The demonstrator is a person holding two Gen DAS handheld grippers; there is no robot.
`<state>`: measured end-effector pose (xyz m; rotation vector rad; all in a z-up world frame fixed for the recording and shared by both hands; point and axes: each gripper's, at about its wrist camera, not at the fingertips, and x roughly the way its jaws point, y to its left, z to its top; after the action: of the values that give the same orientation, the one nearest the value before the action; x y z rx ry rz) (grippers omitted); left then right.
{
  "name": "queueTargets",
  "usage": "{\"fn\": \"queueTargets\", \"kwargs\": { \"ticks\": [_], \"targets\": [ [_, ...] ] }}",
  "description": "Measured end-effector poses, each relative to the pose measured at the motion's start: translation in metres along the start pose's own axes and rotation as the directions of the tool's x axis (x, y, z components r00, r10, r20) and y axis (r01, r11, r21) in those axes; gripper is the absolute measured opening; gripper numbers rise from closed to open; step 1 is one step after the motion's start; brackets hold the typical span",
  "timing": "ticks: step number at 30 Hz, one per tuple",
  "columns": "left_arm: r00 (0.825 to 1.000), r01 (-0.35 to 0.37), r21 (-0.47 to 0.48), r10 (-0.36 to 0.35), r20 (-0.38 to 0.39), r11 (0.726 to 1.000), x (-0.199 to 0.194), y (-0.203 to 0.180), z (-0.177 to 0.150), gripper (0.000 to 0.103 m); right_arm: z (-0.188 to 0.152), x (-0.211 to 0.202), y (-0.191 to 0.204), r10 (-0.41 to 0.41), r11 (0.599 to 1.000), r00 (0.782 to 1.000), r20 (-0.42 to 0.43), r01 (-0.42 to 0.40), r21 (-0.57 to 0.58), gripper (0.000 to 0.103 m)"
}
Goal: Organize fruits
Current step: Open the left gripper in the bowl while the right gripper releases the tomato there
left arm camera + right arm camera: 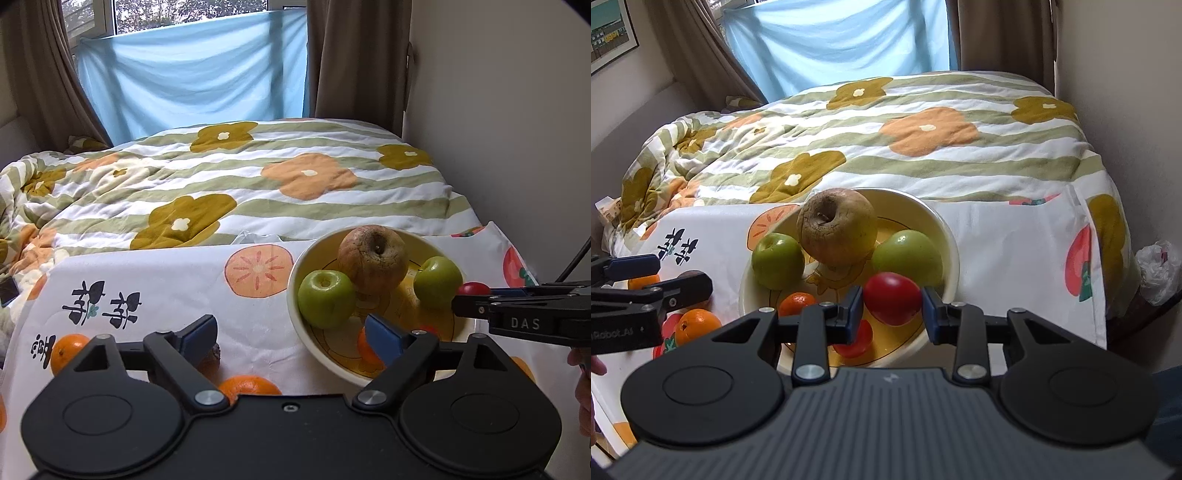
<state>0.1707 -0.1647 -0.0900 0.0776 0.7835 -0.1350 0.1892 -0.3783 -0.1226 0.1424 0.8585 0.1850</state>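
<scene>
Fingers (854,314) of the right gripper (892,312) clamp a red tomato (892,302) above the bowl (951,251).

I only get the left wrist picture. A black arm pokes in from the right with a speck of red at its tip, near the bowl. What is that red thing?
Observer: In the right wrist view it is a smooth red fruit, tomato-like, clamped between the jaws of the right gripper above the bowl.
Operator: Is anything red already in the bowl?
Observer: Yes, a second red fruit lies on the bowl's floor just below those jaws.
Operator: Anything off to the right that I miss?
Observer: A crumpled white plastic bag sits beyond the right edge of the cloth.
</scene>
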Motion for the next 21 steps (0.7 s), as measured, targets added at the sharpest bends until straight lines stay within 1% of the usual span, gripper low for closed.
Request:
{"fn": "queueTargets", "kwargs": {
  "ticks": [8, 12, 13, 14, 15, 16, 17, 21],
  "targets": [
    [1.0, -0.026, -0.006, 0.026, -0.012, 1.0, -0.005, 0.005, -0.016, 0.092, -0.006, 0.01, -0.001, 0.003, 1.0, 1.0, -0.018, -0.003, 0.003, 0.049],
    [1.0, -0.022, -0.011, 0.021, -0.01, 1.0, -0.01, 0.004, -0.022, 0.092, -0.006, 0.009, -0.003, 0.01, 1.0, 1.0, -0.007, -0.01, 0.014, 0.053],
    [1.0, -0.02, -0.011, 0.02, -0.007, 1.0, -0.011, 0.004, -0.023, 0.092, -0.006, 0.008, -0.002, 0.014, 1.0, 1.0, -0.004, -0.014, 0.011, 0.064],
    [1.0, -0.02, -0.01, 0.02, -0.004, 1.0, -0.013, 0.003, -0.024, 0.092, -0.006, 0.005, -0.001, 0.006, 1.0, 1.0, 0.003, -0.006, 0.008, 0.072],
    [1.0, -0.019, -0.01, 0.019, -0.004, 1.0, -0.015, 0.002, -0.026, 0.092, -0.006, 0.003, -0.001, -0.006, 1.0, 1.0, 0.015, 0.005, 0.009, 0.089],
    [1.0, -0.018, -0.009, 0.018, -0.003, 1.0, -0.016, 0.001, -0.027, 0.092, -0.007, 0.0, 0.0, -0.01, 1.0, 1.0, 0.026, 0.01, 0.009, 0.101],
    [1.0, -0.019, -0.008, 0.019, -0.001, 1.0, -0.018, 0.0, -0.029, 0.092, -0.007, -0.002, 0.0, -0.01, 1.0, 0.999, 0.035, 0.01, 0.006, 0.103],
    [1.0, -0.021, -0.005, 0.021, 0.0, 1.0, -0.026, -0.003, -0.034, 0.092, -0.011, -0.01, 0.004, -0.02, 1.0, 0.999, 0.035, 0.02, -0.014, 0.103]
  ]
}}
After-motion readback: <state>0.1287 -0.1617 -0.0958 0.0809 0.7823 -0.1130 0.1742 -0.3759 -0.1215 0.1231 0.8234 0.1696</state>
